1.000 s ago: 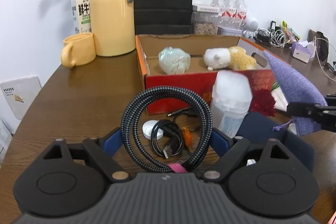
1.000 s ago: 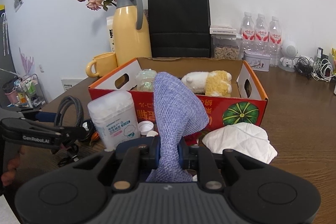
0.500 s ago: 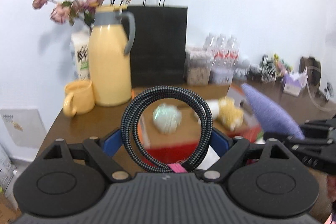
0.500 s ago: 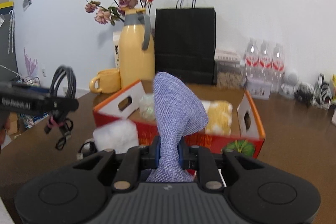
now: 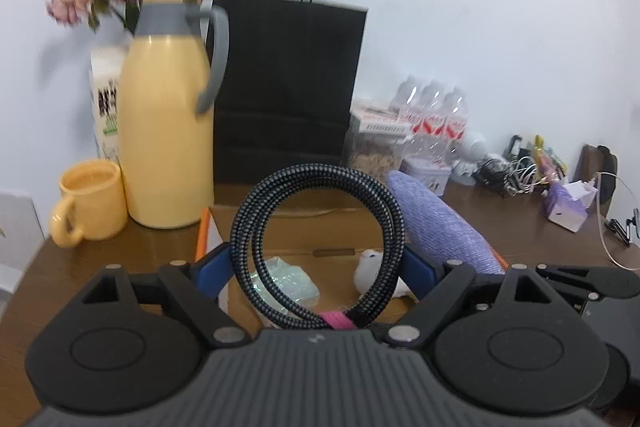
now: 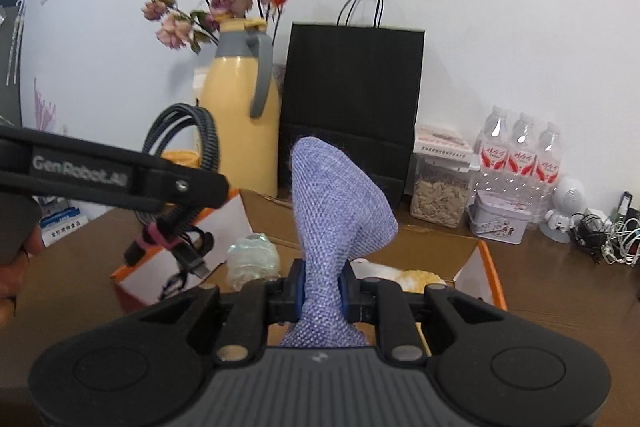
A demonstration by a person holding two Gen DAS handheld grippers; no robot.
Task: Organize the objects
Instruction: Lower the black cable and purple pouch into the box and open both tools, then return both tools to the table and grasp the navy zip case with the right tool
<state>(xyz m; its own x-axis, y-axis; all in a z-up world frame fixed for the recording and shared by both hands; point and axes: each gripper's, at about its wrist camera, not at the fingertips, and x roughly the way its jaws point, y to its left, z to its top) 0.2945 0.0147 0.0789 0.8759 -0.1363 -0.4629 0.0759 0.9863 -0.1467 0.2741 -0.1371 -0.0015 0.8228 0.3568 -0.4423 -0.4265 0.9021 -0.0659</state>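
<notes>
- While both claws hang over the open orange-rimmed cardboard box (image 5: 304, 227), each one carries something above it.
- Spread wide, the left claw (image 5: 318, 267) grips a coiled black-and-grey braided cable (image 5: 320, 251) by its outer sides, the blue pads (image 5: 212, 267) pressing on the ring from left and right; a pink strap binds the coil at its bottom.
- From the right wrist view, that same cable hangs over the left end of the box, its plug ends dangling toward the box wall.
- Pressed nearly together, the right claw (image 6: 322, 293) pinches a lavender knitted cloth (image 6: 340, 211), which stands up above the box's middle.
- Inside the box lie a crinkled clear plastic bundle (image 6: 252, 255) and a white and yellow plush toy (image 6: 400, 273).
- Behind the box, on the brown wooden tabletop (image 6: 560, 291), stand a yellow thermos jug with grey handle (image 5: 164, 139) and a black paper bag (image 6: 352, 107).
- Left of the box, beside the jug, sits a yellow mug (image 5: 90, 203).
</notes>
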